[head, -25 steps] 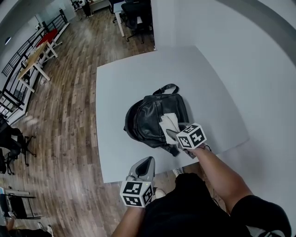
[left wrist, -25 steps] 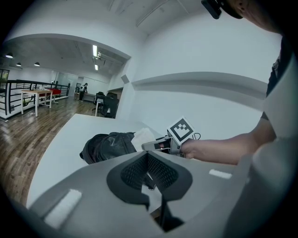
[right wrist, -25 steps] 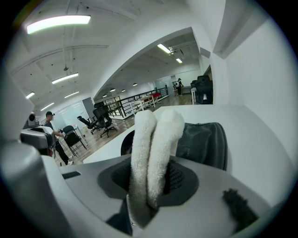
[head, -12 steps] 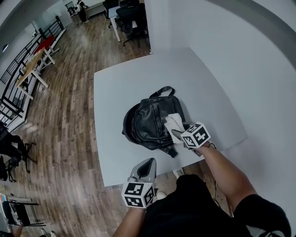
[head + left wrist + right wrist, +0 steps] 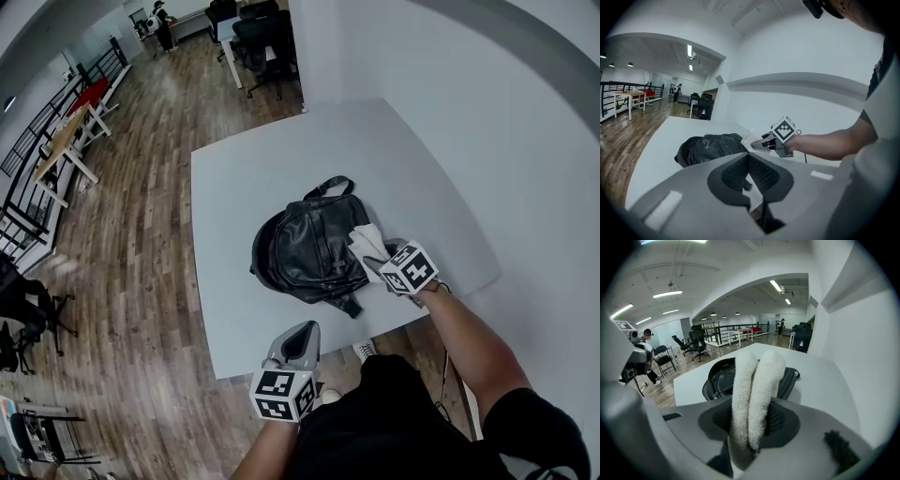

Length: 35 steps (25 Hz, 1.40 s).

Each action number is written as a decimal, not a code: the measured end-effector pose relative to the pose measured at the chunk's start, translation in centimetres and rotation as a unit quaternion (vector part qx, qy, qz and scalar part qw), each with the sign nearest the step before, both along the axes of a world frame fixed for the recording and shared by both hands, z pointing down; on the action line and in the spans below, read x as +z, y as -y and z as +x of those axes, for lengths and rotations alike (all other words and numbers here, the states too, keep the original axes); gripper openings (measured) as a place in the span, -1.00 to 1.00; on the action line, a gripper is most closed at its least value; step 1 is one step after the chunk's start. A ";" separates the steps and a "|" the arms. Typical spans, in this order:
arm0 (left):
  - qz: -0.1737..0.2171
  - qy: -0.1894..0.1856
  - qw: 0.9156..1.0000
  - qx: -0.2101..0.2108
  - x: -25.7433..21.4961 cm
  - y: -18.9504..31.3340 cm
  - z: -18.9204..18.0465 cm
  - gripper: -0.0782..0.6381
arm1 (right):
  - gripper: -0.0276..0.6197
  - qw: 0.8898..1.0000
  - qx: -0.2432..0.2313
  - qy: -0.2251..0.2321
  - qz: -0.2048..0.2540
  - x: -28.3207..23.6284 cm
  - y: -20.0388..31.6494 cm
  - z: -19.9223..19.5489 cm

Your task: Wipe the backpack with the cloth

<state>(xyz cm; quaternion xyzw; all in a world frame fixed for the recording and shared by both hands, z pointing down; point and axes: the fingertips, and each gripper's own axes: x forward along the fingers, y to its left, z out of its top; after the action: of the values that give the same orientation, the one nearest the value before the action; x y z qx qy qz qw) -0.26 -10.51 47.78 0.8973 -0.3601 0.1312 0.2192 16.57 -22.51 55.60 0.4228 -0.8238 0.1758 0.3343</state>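
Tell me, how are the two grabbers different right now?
The right gripper pinches the white cloth; the left gripper is shut on nothing. The right gripper is at the backpack; the left gripper hangs back by the near edge of the table. Both carry a black-and-white marker cube.

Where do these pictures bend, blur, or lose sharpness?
Both gripper views: strong fisheye, dark round border. Right gripper view: the cloth, close to the lens, looks soft. Head view: the table edges curve; the backpack is sharp, evenly lit.
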 end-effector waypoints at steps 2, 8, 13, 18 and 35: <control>0.000 0.000 1.000 -0.001 0.0 -0.1 -0.3 -0.76 | -0.52 1.000 -0.002 -0.014 0.004 -0.1 0.0 0.5; 0.004 0.000 1.000 -0.005 -0.4 -0.2 -1.2 -0.76 | -0.52 0.998 -0.010 -0.053 0.023 -0.8 0.0 1.3; 0.005 -0.002 1.000 -0.010 -0.6 -0.7 -2.3 -0.76 | -0.52 0.996 0.002 -0.075 0.039 -0.9 -0.2 1.5; -0.002 0.000 1.000 -0.014 -0.2 -1.7 -3.2 -0.76 | -0.52 0.995 0.023 -0.088 0.051 -1.0 -0.3 2.3; -0.001 -0.005 1.000 -0.004 -0.1 -3.9 -3.8 -0.76 | -0.52 0.989 0.079 -0.087 0.090 -3.0 -1.8 3.9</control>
<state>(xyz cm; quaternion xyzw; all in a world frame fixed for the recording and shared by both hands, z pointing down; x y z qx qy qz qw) -4.01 -6.58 47.73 0.8960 -0.3630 0.1264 0.2221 20.52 -20.68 52.57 0.5284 -0.7681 0.0898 0.3502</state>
